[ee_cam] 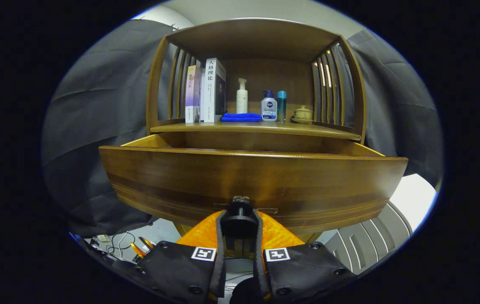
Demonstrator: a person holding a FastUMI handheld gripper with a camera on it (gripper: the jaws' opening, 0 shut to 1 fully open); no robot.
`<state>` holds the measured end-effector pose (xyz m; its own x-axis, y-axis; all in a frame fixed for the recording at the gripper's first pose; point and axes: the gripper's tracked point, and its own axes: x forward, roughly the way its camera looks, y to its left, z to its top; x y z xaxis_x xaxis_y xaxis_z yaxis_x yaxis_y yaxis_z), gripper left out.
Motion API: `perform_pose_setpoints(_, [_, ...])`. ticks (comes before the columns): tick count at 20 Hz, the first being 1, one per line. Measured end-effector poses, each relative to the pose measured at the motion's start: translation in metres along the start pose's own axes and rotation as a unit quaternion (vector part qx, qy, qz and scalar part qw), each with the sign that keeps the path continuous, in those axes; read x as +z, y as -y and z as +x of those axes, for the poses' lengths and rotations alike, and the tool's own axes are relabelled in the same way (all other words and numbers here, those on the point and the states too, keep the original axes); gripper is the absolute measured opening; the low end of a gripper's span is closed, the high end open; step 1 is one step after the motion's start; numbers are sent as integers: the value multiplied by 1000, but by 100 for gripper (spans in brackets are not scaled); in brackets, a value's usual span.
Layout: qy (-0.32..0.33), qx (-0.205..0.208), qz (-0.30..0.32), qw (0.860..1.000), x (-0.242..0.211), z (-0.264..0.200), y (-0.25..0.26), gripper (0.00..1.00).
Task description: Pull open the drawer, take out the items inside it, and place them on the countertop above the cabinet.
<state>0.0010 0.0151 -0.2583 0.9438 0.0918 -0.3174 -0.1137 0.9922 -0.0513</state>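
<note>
Now the gripper (240, 219) had its fingers pressed on both sides of the small dark knob (240, 207) at the bottom middle of the drawer front (252, 181). The drawer was already pulled far out from the cabinet (257, 76). Its open top showed just behind the front board, but the board hid whatever lay inside, so I could not tell what was in there.

Above the drawer was the counter (257, 128). Behind the drawer, on that counter, stood two books (206, 90), a folded blue cloth (241, 117), a white pump bottle (242, 96), two more bottles (274, 106) and a little lidded pot (303, 113).

What could go wrong? One more hard pull might bring the drawer right off its track, and it could tip and spill. The knob was small, so the fingers might slip off it sideways. Later, things from the drawer must go on that busy counter. A careless move could knock a tall bottle over.
</note>
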Motion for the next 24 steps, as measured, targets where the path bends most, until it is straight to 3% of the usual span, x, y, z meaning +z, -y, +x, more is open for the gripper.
perform_pose_setpoints(14, [-3, 18, -24, 1000, -18, -35, -6, 28])
perform_pose_setpoints(17, [-9, 21, -21, 1000, -18, -35, -9, 32])
perform_pose_setpoints(21, [-18, 23, -18, 999, -19, -40, -7, 44])
perform_pose_setpoints(22, [-18, 29, -15, 999, -17, -44, -9, 50])
perform_pose_setpoints(24, [-18, 37, -19, 999, -15, -54, -13, 75])
